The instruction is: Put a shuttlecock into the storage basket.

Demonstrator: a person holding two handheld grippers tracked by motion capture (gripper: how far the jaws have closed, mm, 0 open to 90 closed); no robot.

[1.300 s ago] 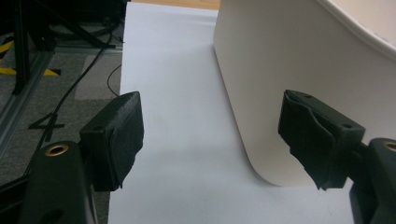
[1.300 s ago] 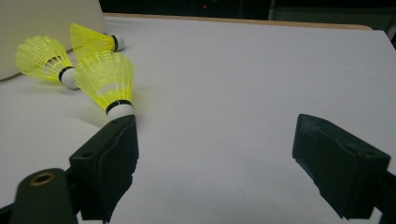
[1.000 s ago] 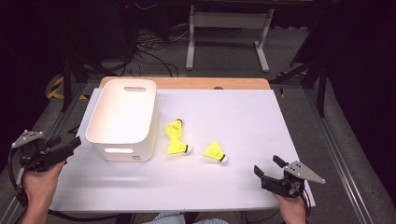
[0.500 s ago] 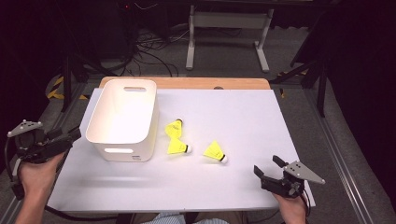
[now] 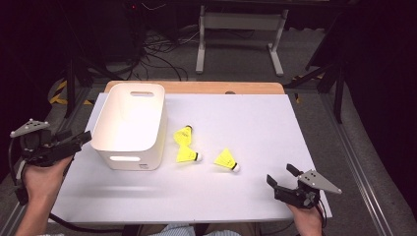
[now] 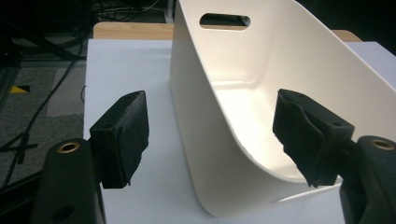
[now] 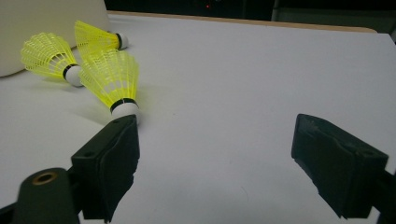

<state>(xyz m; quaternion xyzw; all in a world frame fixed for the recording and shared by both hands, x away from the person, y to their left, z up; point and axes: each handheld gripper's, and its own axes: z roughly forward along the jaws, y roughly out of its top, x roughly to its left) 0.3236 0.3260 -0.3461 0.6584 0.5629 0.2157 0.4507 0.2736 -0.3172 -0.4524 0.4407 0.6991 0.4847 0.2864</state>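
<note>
A white bin (image 5: 130, 123) with slot handles stands at the table's left. My left gripper (image 5: 81, 139) hovers at its left wall, open. In the left gripper view the bin (image 6: 280, 70) has its near rounded corner in line with the gap of the left gripper (image 6: 212, 119), and neither pad touches it. Three yellow shuttlecocks lie right of the bin: one (image 5: 183, 134) by its wall, one (image 5: 187, 156) below that, one (image 5: 225, 160) farther right. My right gripper (image 5: 280, 174) rests open near the front right edge. The nearest shuttlecock (image 7: 109, 77) lies just beyond the left jaw of the right gripper (image 7: 219, 140).
The white table sheet (image 5: 255, 123) runs to a wooden strip (image 5: 196, 87) at the back. Beyond the table are a metal stand (image 5: 241, 29) and cables on the floor. The bin's corner (image 7: 28, 28) shows behind two shuttlecocks in the right gripper view.
My left gripper has risen and drawn nearer the bin's left wall. The right gripper, the bin and the shuttlecocks have not moved.
</note>
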